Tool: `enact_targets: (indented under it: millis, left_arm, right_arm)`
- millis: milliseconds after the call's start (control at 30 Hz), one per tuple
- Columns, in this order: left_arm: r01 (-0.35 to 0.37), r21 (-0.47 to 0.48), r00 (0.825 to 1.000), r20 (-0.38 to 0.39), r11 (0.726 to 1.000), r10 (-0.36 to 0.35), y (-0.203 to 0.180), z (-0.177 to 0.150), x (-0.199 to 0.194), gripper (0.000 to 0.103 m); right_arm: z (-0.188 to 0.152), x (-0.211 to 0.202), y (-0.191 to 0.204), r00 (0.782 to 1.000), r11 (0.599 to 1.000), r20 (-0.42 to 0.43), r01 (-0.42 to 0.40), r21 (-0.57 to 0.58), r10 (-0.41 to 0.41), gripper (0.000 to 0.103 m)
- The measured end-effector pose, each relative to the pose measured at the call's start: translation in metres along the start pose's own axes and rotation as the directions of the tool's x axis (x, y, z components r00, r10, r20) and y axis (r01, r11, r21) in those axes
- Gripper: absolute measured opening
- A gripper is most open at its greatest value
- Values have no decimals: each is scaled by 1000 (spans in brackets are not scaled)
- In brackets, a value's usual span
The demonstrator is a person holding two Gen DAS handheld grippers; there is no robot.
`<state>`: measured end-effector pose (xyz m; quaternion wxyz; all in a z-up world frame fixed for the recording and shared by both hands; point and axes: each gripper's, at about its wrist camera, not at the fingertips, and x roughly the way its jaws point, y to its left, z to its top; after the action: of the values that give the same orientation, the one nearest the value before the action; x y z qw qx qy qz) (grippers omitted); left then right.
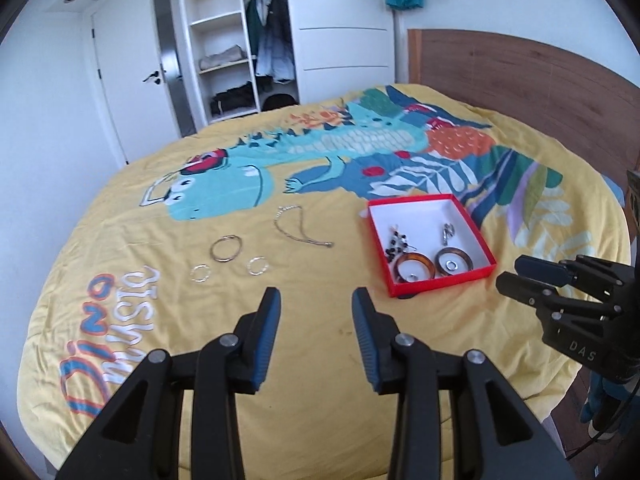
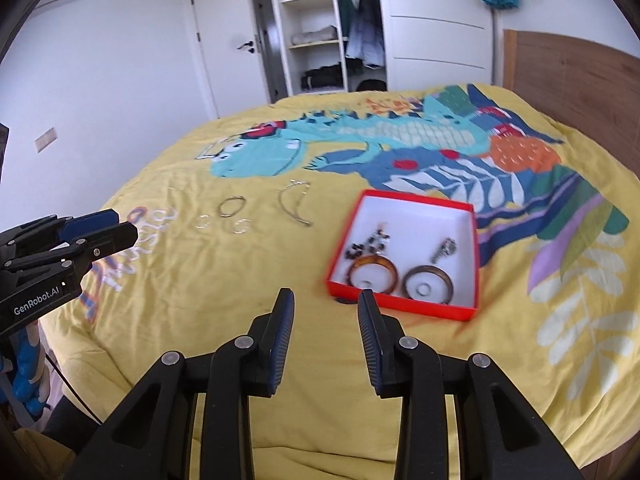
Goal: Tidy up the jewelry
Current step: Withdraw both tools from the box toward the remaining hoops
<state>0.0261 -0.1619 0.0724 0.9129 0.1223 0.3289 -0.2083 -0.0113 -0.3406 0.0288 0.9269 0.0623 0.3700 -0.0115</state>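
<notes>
Left gripper [image 1: 316, 300] and right gripper [image 2: 326, 300] jaws spread, empty. Red square cardboard box [image 1: 472, 232], centre-right, holds amber bangles [image 1: 416, 268], dark beads [image 1: 396, 242].

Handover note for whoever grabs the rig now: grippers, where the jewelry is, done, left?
Left gripper: open, empty, above the bedspread.
Right gripper: open, empty, near the red box.
Done: two brown bangles, dark beaded piece and small rings in the box.
Left: chain necklace, large hoop, two small hoops loose on the bedspread.
</notes>
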Motion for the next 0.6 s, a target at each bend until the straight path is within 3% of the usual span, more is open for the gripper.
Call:
enact_targets:
  millis: [433, 600]
  left_arm:
    - [-68, -79, 998, -11, 995, 68, 48, -16, -8, 37]
    - [-69, -91, 997, -34, 993, 66, 79, -3, 3, 37]
  right_arm:
    - [16, -7, 65, 998, 995, 24, -57, -82, 60, 34]
    - [28, 7, 75, 997, 993, 7, -74, -92, 75, 35]
